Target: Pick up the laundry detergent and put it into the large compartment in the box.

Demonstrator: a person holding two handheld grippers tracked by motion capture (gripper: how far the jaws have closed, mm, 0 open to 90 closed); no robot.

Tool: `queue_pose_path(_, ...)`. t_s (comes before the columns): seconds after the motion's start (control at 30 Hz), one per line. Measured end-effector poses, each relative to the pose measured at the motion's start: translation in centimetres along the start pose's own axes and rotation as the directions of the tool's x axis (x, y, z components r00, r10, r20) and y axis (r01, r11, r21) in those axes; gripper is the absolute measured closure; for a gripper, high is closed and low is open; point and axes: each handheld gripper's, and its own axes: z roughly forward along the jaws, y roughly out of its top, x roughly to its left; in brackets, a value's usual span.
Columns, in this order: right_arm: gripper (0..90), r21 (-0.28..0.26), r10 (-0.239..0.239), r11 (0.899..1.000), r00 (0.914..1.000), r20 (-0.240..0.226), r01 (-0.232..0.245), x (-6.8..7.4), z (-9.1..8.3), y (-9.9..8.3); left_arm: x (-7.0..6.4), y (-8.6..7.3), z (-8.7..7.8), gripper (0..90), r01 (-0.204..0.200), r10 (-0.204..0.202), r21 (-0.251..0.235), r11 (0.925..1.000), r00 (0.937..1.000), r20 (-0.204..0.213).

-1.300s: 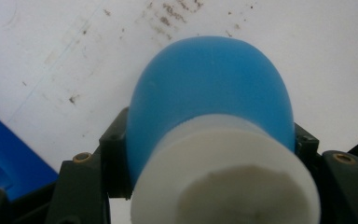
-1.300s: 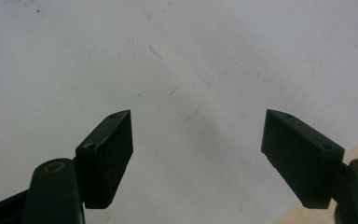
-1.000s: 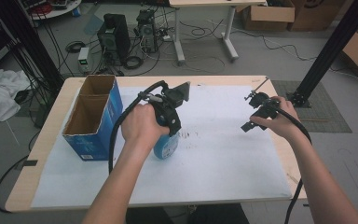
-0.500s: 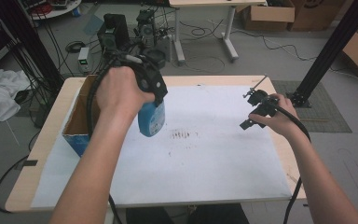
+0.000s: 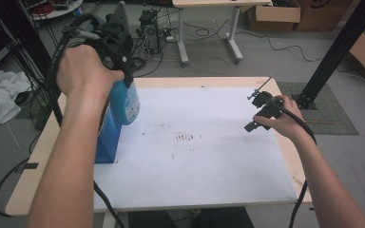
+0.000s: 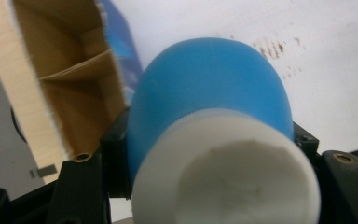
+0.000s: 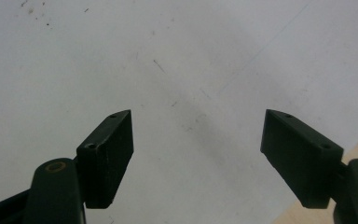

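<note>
High view first: the table [image 5: 209, 185] carries a white sheet, and the blue cardboard box [image 5: 105, 137] stands open-topped at its left edge. Above the box hangs the blue bottle [image 5: 124, 102], clamped in the left gripper [image 5: 119, 57]. Near the right edge, the right gripper [image 5: 260, 111] hovers, jaws spread, holding nothing.

Even, soft daylight on the white table [image 5: 209, 156]; blue bottle [image 6: 214, 93] blurred up close, soft shadow at six o'clock between the jaws.
</note>
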Motion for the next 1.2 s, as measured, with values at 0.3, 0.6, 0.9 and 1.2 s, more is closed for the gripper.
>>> queue_pose_path(0.3,25.5,0.000,0.012,1.000,0.9999,0.008,-0.012,-0.5,-0.4,-0.5,5.0,-1.2,-1.5,38.1,0.122,-0.123,-0.026,0.9922,0.9916,-0.042)
queue_pose_path(0.6,25.5,-0.002,0.031,1.000,0.9993,0.018,-0.031,-0.9,-0.9,-1.0,8.3,-2.5,-1.6,38.1,0.190,-0.192,-0.028,0.9814,0.9788,-0.072)
queue_pose_path(0.9,25.5,-0.004,0.038,0.999,0.9991,0.018,-0.038,-1.0,-1.0,-1.2,9.7,-3.2,0.2,38.1,0.219,-0.221,-0.039,0.9750,0.9729,-0.067)
queue_pose_path(1.2,25.5,0.002,0.038,0.999,0.9992,0.011,-0.038,-1.1,-0.8,-1.3,10.8,-3.7,4.2,38.1,0.236,-0.235,0.008,0.9718,0.9704,-0.055)
